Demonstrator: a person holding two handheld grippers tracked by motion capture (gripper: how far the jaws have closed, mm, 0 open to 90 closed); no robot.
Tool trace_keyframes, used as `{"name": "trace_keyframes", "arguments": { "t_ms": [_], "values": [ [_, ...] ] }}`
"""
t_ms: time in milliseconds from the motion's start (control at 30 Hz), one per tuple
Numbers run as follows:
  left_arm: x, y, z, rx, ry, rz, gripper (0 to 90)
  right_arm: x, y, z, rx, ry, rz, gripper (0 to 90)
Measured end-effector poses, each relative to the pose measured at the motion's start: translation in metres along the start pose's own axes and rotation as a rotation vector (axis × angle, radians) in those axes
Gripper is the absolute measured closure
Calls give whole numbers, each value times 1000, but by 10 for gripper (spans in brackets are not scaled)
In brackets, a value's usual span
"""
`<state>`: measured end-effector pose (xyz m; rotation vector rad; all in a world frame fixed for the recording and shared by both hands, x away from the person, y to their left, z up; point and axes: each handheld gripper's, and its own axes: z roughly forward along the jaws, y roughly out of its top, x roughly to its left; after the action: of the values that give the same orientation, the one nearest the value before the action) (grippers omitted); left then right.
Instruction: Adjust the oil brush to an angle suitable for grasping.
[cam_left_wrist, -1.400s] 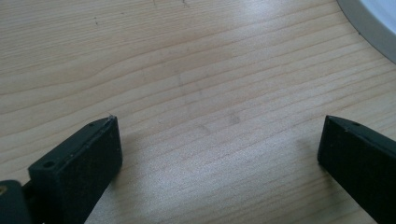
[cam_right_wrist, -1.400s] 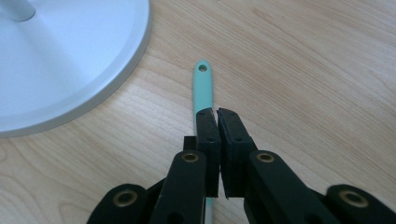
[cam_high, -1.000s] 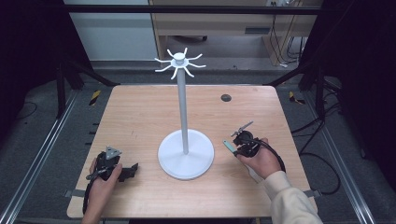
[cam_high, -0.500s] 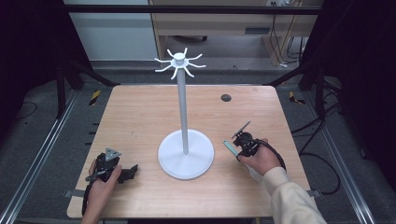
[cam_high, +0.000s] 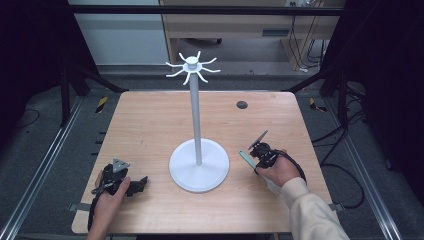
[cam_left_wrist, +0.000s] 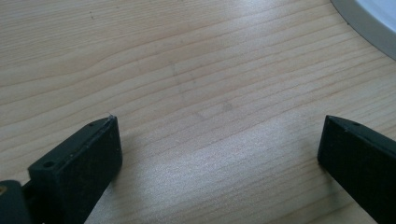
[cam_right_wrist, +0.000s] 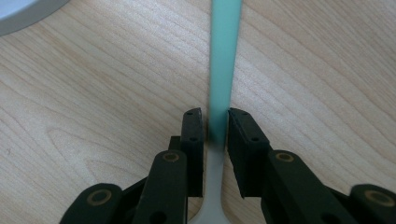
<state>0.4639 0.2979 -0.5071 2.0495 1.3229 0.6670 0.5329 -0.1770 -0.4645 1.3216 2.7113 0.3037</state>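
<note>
Right gripper view: right hand-held gripper (cam_right_wrist: 215, 126) clamps a teal strip (cam_right_wrist: 224, 60); left hand-held gripper (cam_left_wrist: 219, 140) gapes over bare table (cam_left_wrist: 187, 56).

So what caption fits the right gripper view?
Right gripper shut on a teal strip above the wooden table.

Both grippers are black. The left gripper (cam_high: 140, 184) carries a grey three-cornered plate (cam_high: 119, 165) on top, and its two jaws are thick, matte black blocks with slanted tips, one showing a small round hole. The right gripper (cam_right_wrist: 215, 122) has flat black pads on linked arms joined by brass-coloured pivot pins, with a black cable (cam_high: 294, 163) looping behind it. A cream sleeve (cam_high: 312, 212) covers that forearm.
</note>
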Motion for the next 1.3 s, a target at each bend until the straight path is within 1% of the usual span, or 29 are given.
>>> {"name": "trace_keyframes", "arguments": {
  "t_ms": [100, 133, 167, 200, 267, 433, 467, 567, 600, 633, 667, 733, 767, 800, 867, 900, 933, 967, 1033, 1100, 1133, 1233, 1267, 1300],
  "values": [
    [0, 0, 0, 0, 0, 0, 0, 0, 0, 0, 1, -1, -3, 774],
    [0, 0, 0, 0, 0, 0, 0, 0, 0, 1, 3, -4, 6, 777],
    [0, 0, 0, 0, 0, 0, 0, -1, 0, 2, 0, -10, -4, 782],
    [0, 0, 0, 0, 0, 0, 0, -1, 0, 1, 5, -3, 7, 791],
    [0, 0, 0, 0, 0, 0, 0, -2, 0, 2, 9, 3, 10, 798],
    [0, 0, 0, 0, 0, 0, 0, -3, 1, 2, 9, 3, 7, 808],
    [0, 0, 0, 0, 0, 0, 0, -4, 1, 2, 9, 12, 11, 811],
    [0, 0, 0, 0, 0, 0, 0, -4, 1, 2, 11, 18, 15, 814],
    [0, 0, 0, 0, 0, 0, 0, -4, 0, 2, 7, 30, 11, 816],
    [0, 0, 0, 0, 0, 0, 0, -4, 0, 2, 7, 30, 11, 816],
    [0, 0, 0, 0, 0, 0, 0, -4, -1, 1, 1, 34, 1, 817],
    [0, 0, 0, 0, 0, 1, 0, -3, -1, 1, -7, 33, 6, 818],
    [0, 0, 0, 0, 0, 1, 0, -3, -2, -1, -16, 30, -5, 818],
    [0, 0, 0, -1, 0, 0, 0, -2, -3, -2, -29, 28, 5, 818],
    [0, 0, 0, 0, 0, 0, 0, -1, -4, -8, -60, 29, -2, 818],
    [0, 0, 0, 0, 0, 1, 0, -1, -5, -11, -81, 30, -5, 818],
    [0, 0, 0, 0, 0, 0, 0, 0, -5, -15, -102, 29, 6, 819],
    [0, 0, 0, 1, 0, 1, 0, 0, -6, -19, -132, 31, 1, 819],
    [0, 0, 0, 0, 0, 0, 0, 1, -7, -25, -170, 35, -7, 819],
    [-1, 0, -1, 0, 0, 0, 0, 2, -9, -32, -217, 27, -5, 819],
    [-1, -1, -1, 0, 0, 1, 0, 2, -10, -36, -256, 24, -1, 819],
    [-1, -1, -1, -1, 1, -1, 0, 2, -14, -47, -329, 13, 1, 819],
    [-1, -1, -1, -1, 2, 0, 0, 2, -15, -52, -362, 9, 8, 819],
    [-1, -1, -1, -1, 3, 0, 0, 2, -15, -54, -383, 9, 17, 819]
  ]
}}
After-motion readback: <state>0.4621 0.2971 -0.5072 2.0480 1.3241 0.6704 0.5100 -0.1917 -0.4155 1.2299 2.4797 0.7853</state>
